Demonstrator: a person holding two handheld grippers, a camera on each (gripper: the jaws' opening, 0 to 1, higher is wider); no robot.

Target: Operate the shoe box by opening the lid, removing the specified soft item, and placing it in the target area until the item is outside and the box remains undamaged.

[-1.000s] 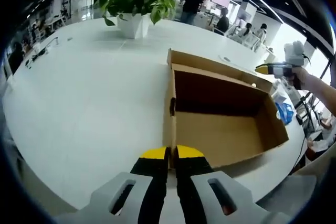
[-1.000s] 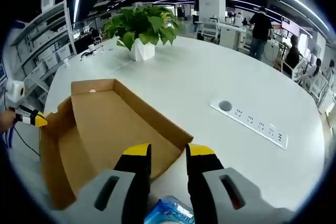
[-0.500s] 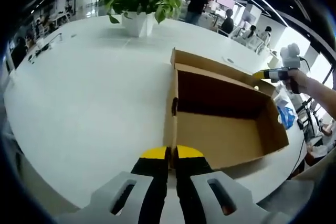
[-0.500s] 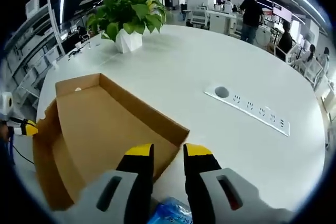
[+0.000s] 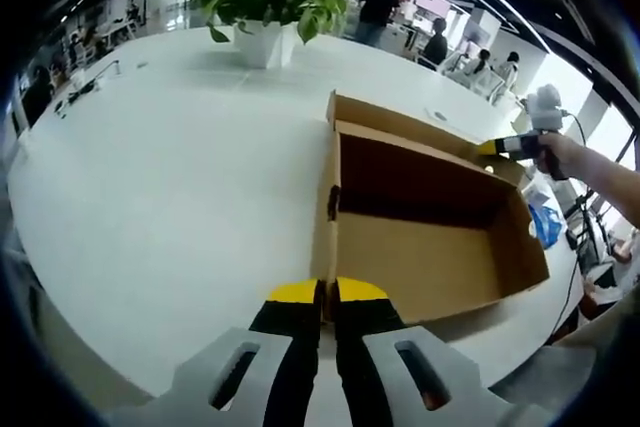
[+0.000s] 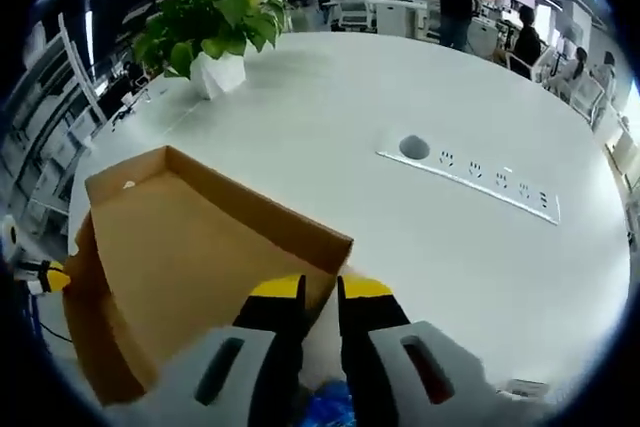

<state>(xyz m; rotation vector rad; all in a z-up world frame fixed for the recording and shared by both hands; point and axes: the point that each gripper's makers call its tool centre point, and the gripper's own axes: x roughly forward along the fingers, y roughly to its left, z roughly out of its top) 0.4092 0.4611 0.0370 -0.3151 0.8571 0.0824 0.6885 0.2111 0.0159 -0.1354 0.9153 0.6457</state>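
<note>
The brown cardboard shoe box [image 5: 420, 247] lies open on the white table [image 5: 160, 177], and its inside is bare. My left gripper [image 5: 328, 292] is shut on the box's near wall at its corner. The lid [image 6: 190, 247] lies flat and open. My right gripper [image 6: 321, 292] stands at the lid's near corner, its jaws still open by a narrow gap, held by a hand [image 5: 565, 152]. A soft blue item [image 5: 545, 219] lies on the table outside the box, just under my right gripper [image 5: 492, 147], with the blue item [image 6: 325, 412] showing between its bases.
A potted green plant [image 5: 268, 2] stands at the far side of the table, the plant [image 6: 205, 32] well beyond the lid. A socket strip [image 6: 470, 177] is set into the tabletop. People and desks fill the office behind. The table edge runs close behind the box.
My right gripper's jaws have narrowed from wide apart to a slim gap and moved forward to the lid's corner. My left gripper has kept its hold on the box wall.
</note>
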